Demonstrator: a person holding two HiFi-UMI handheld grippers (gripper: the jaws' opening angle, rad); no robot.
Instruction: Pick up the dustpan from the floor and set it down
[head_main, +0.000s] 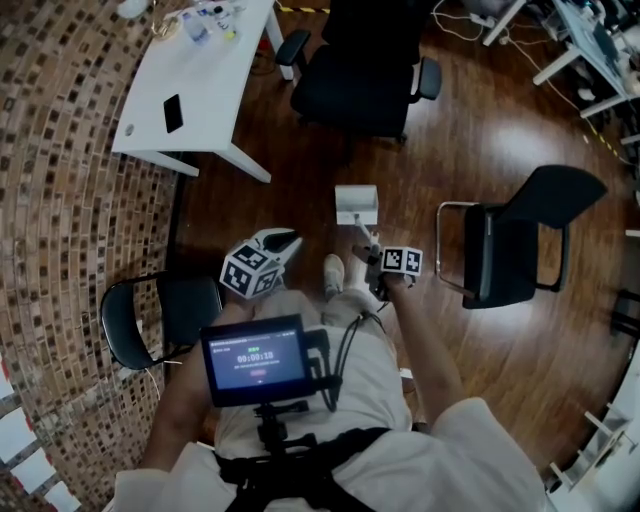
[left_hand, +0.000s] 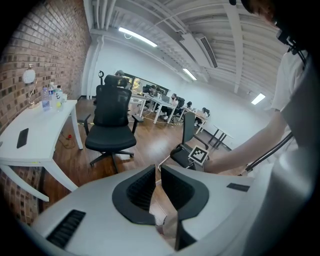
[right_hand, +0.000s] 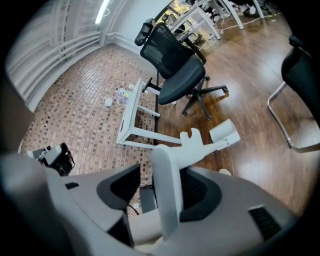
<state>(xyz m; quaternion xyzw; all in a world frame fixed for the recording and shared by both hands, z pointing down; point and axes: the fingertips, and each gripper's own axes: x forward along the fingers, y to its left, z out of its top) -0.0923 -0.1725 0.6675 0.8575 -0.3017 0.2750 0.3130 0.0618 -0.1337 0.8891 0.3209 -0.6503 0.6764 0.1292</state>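
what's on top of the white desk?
A black phone lies flat near the middle of the desk. Bottles and small clutter stand at the far end, too small to identify. Nothing covers the top in the head view.

In the head view the right gripper (head_main: 372, 252) is mostly tucked under its marker cube (head_main: 402, 262), so no reading its jaws there. The lower handle of the dustpan (right_hand: 197, 147) disappears behind the gripper body in the right gripper view. The clutter (head_main: 205, 18) on the desk (head_main: 200, 90) is too tiny to name, and the top of the office chair (head_main: 360, 60) is cropped.
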